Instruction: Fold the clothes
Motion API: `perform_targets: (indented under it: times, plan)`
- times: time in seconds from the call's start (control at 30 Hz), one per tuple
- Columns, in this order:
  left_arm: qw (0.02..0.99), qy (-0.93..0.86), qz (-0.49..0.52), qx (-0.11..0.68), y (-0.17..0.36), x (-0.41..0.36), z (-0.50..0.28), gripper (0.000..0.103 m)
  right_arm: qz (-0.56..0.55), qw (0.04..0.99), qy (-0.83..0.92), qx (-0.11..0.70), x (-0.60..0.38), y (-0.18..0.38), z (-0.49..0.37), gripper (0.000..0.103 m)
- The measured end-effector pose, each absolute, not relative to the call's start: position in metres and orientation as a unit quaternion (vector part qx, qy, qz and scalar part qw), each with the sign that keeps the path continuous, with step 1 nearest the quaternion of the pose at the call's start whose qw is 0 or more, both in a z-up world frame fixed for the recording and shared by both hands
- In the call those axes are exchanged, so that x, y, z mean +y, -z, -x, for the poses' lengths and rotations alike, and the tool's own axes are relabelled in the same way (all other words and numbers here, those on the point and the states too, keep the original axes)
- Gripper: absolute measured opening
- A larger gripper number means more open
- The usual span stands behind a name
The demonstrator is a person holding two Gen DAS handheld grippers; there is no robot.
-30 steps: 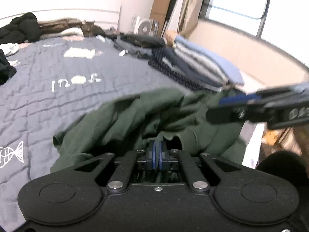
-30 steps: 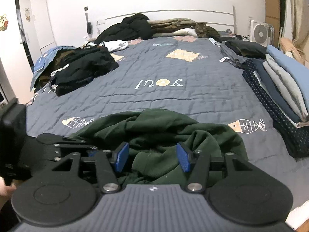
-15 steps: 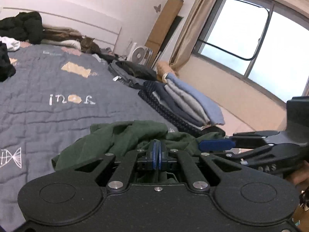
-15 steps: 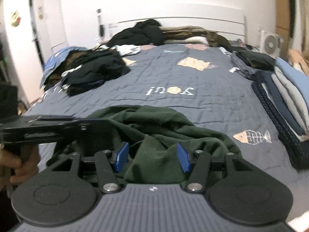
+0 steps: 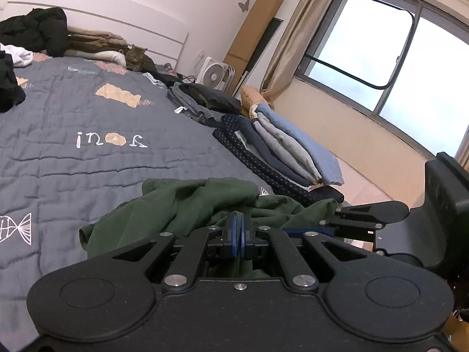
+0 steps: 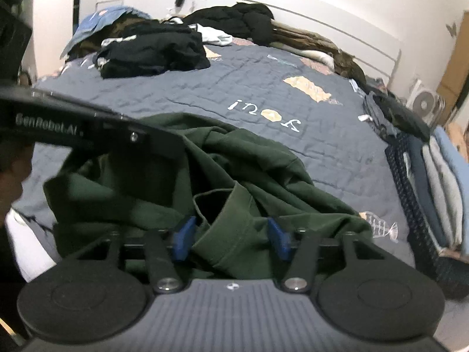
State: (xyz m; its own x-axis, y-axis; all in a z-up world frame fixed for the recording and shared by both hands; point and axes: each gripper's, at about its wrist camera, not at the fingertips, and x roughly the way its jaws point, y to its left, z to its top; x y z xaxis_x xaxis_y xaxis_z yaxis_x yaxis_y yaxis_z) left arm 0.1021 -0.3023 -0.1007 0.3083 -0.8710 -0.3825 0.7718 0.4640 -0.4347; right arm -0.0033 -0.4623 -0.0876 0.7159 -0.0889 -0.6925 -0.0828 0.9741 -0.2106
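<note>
A crumpled dark green garment (image 6: 222, 176) lies in a heap at the foot of the bed (image 5: 88, 161), on the grey quilt with the fish and lettering. The left gripper (image 5: 239, 236) has its jaws clenched, with green cloth of the garment pinched between the blue pads. The right gripper (image 6: 231, 239) comes in just beside it; its jaws are closing around a ribbed cuff or hem of the same garment, which lies between the pads, though they do not yet press on it. Beyond the garment, along the window side of the bed, a stack of folded clothes (image 5: 287, 152) in blue, grey and navy lies near the heap. Farther off, toward the headboard, a cat (image 5: 139, 58) sits beside piled blankets, and a loose pile of black clothes (image 6: 152, 52) covers the bed's opposite side. A white fan (image 5: 214, 73) stands past the bed by the curtain.
</note>
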Motion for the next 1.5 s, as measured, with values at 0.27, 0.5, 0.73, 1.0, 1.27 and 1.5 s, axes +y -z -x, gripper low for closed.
perform_targets:
  times: [0.27, 0.5, 0.73, 1.0, 1.27, 1.5]
  plan:
    - [0.799, 0.517, 0.089, 0.295, 0.101, -0.299, -0.102, 0.003, 0.094, 0.935, 0.038, 0.339, -0.479, 0.071, 0.012, 0.009]
    - [0.791, 0.539, 0.099, 0.272, 0.096, -0.29, -0.101, 0.009, -0.019, 0.959, 0.054, 0.278, -0.503, 0.044, 0.025, 0.008]
    - [0.785, 0.564, 0.08, 0.245, 0.094, -0.297, -0.087, 0.068, -0.066, 0.968, 0.048, 0.236, -0.515, 0.023, 0.031, 0.008]
    - [0.786, 0.558, 0.015, 0.264, 0.108, -0.316, -0.081, 0.012, -0.105, 0.976, 0.037, 0.186, -0.519, -0.003, 0.036, 0.008]
    - [0.792, 0.572, 0.033, 0.211, 0.087, -0.294, -0.076, 0.006, -0.141, 0.978, 0.052, 0.146, -0.538, -0.017, 0.042, 0.008]
    - [0.807, 0.541, 0.178, 0.158, 0.057, -0.206, -0.108, 0.005, -0.207, 0.969, 0.086, 0.102, -0.583, -0.021, 0.049, 0.008]
